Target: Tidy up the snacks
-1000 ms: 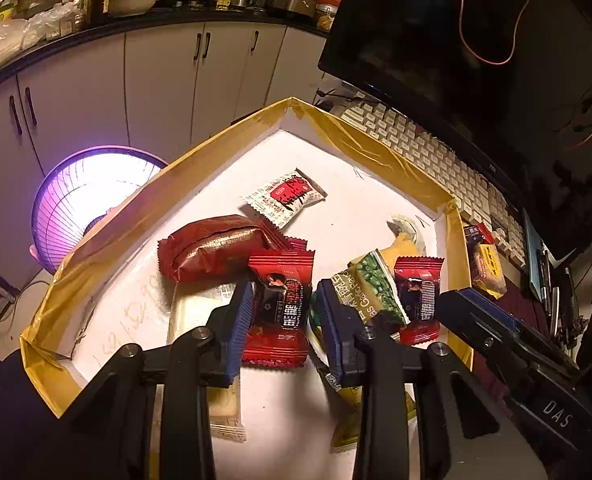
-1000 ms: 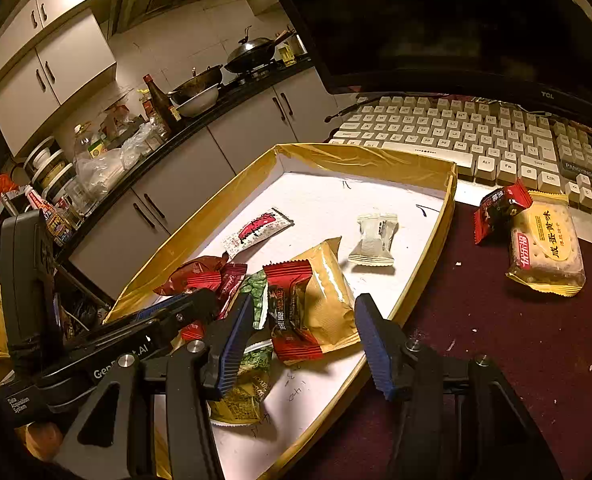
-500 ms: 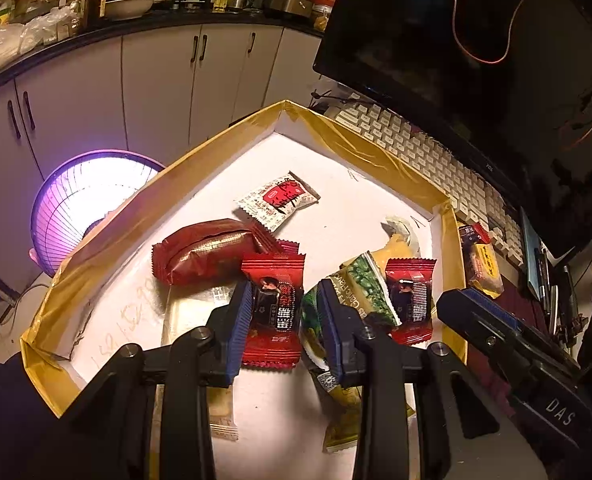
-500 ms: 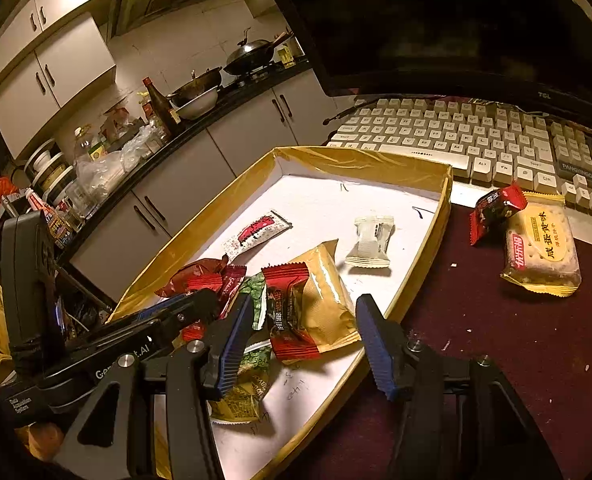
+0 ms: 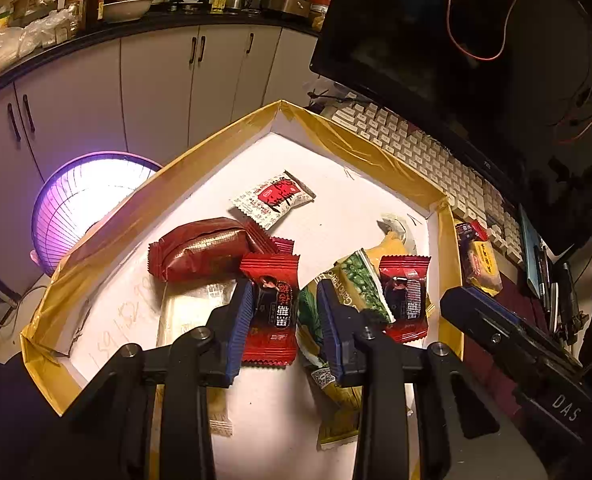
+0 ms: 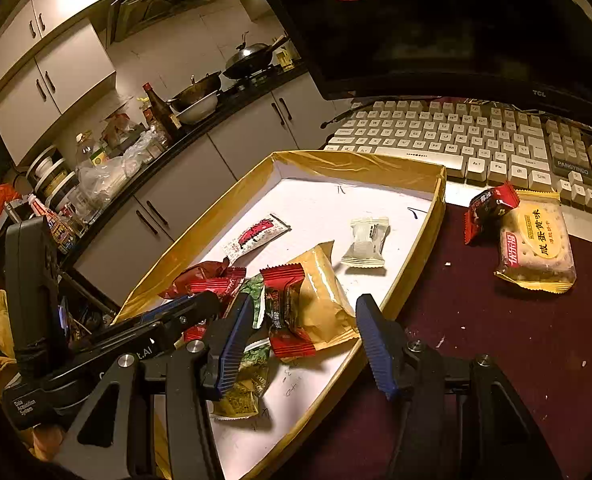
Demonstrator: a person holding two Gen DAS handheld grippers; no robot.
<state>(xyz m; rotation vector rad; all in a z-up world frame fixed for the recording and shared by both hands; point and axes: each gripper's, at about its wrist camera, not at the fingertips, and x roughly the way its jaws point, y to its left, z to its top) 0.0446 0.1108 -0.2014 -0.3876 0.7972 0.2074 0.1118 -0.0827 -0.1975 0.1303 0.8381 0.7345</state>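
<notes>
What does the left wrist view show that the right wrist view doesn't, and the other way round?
Only the left wrist view shows the purple fan beside the tray and the clear packet under the left gripper. Only the right wrist view gives the white candy plainly, and the red packet touching the cracker pack on the maroon mat. Both show the tray, the keyboard and the green packet.
</notes>
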